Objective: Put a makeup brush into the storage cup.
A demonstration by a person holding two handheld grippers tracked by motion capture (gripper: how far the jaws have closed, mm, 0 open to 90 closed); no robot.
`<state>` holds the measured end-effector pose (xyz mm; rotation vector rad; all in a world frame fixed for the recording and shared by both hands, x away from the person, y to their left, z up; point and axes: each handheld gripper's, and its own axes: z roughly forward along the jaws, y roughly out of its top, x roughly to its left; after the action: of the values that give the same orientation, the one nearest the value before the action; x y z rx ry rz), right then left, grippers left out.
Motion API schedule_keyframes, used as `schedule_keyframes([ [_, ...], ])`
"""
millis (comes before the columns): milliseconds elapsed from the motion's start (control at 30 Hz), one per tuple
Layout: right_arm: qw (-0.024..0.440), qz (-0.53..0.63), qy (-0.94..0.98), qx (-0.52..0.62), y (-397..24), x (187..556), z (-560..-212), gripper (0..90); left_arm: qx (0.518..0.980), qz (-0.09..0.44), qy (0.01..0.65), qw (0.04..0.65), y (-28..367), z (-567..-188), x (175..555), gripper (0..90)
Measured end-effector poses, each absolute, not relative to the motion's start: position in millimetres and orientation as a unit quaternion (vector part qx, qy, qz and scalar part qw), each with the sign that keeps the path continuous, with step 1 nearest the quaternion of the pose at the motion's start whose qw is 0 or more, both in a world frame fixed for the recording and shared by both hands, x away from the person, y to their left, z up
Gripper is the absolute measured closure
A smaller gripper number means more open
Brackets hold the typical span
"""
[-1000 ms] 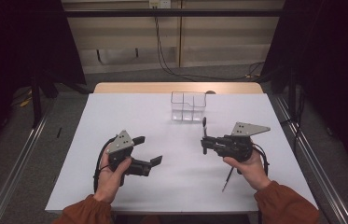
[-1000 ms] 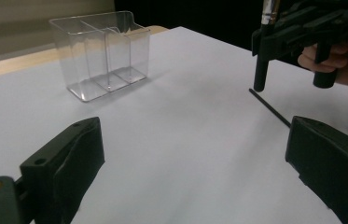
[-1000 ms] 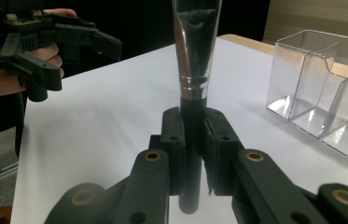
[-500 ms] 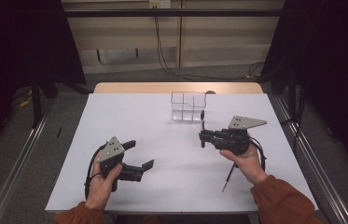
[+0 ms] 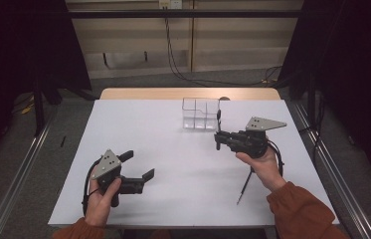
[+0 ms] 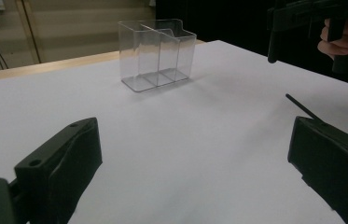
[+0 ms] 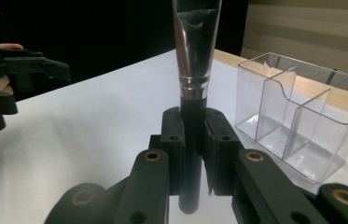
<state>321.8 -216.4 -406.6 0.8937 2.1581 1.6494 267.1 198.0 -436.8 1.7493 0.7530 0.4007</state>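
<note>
A black-handled brush (image 7: 195,93) is clamped upright in the right gripper (image 5: 218,139), just beside the clear divided box (image 5: 201,113) near the table's (image 5: 138,119) far edge; the left gripper (image 5: 140,167) is held wide open and empty near the front-left corner

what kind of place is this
Probably a lab or recording room set up for handling trials: a white-topped table ringed by dark curtains, cables on the floor, and a person working hand-held tongs.
</note>
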Motion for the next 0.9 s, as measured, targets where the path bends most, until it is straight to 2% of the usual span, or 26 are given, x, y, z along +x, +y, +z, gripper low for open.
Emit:
schedule_keyframes([
  [667,0.168,0.575,0.730,0.330,-228,351,-394,79.7,0.734,0.204,0.335,0.554,236,-441,255,1.9],
  [900,0.178,0.576,0.725,0.335,-227,365,-388,79.6,0.731,0.211,0.337,0.555,238,-438,256,1.9],
])
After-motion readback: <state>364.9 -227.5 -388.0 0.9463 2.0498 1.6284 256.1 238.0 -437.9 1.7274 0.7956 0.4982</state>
